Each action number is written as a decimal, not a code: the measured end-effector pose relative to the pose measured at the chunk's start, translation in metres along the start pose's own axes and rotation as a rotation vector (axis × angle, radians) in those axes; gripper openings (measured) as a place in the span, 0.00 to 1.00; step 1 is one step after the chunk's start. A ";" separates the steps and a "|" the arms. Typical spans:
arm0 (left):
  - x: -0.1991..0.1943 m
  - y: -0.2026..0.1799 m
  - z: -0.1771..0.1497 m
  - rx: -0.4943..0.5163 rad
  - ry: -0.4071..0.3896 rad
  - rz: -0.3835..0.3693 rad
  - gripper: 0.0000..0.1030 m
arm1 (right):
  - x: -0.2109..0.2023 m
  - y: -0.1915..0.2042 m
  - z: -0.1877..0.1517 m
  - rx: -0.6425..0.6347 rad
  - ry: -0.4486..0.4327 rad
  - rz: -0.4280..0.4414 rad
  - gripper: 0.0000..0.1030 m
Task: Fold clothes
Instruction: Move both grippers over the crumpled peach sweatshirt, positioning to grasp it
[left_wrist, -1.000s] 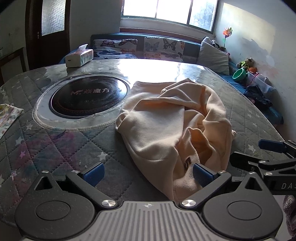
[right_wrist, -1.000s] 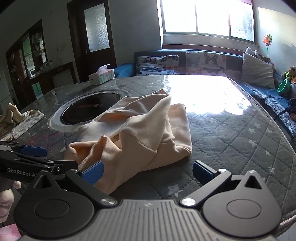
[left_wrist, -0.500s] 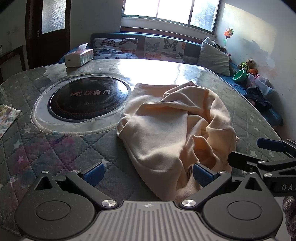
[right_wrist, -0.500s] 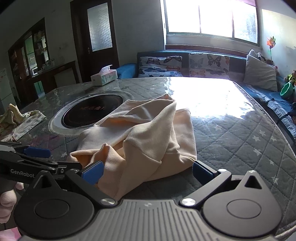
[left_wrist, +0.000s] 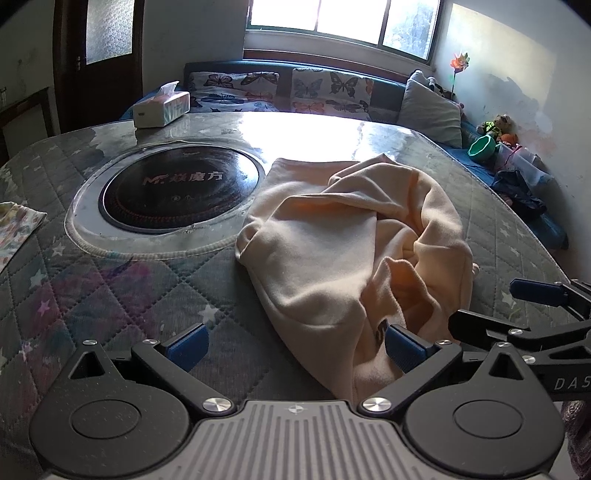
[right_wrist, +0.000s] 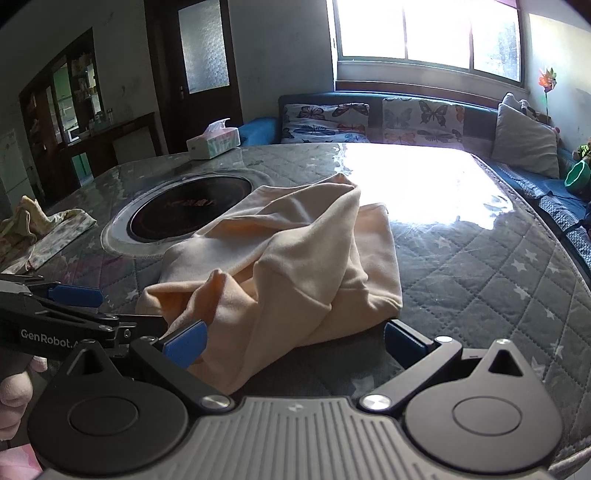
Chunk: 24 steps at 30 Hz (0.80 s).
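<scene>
While your left gripper (left_wrist: 294, 348) and right gripper (right_wrist: 293, 343) gape wide, gripping nothing, the crumpled peach sweatshirt (left_wrist: 351, 243) lies between their fingers on the quilted table (left_wrist: 110, 295).

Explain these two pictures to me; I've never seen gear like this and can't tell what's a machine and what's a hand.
No robot here: a person holds a two-finger gripper in each hand, and each gripper carries a fisheye camera looking along its blue-tipped fingers. One picture comes from the left gripper, the other from the right gripper; each also sees the other tool at its edge. Both are open and hold nothing. On the quilted table lies a crumpled peach garment, its near edge reaching between the open fingers. Beside it are a round black cooktop, a tissue box at the far edge, and a patterned cloth off to the left.
</scene>
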<state>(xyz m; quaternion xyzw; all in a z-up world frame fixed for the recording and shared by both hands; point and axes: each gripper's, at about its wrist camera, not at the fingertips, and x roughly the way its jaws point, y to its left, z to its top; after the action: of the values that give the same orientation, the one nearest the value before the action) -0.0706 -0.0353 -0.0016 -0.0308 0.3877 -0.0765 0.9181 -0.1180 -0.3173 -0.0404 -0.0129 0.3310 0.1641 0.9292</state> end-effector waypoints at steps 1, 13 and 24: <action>0.000 0.000 -0.001 0.000 0.000 0.002 1.00 | -0.001 0.000 -0.001 -0.003 -0.001 0.000 1.00; -0.004 0.000 -0.001 0.006 -0.007 0.012 1.00 | -0.005 0.003 0.000 -0.024 -0.011 0.002 1.00; 0.002 0.002 0.005 0.004 0.005 0.007 1.00 | 0.000 0.003 0.006 -0.036 -0.005 0.009 1.00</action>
<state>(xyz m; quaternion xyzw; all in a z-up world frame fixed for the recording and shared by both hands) -0.0658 -0.0336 0.0000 -0.0271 0.3902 -0.0740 0.9174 -0.1154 -0.3133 -0.0349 -0.0277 0.3257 0.1741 0.9289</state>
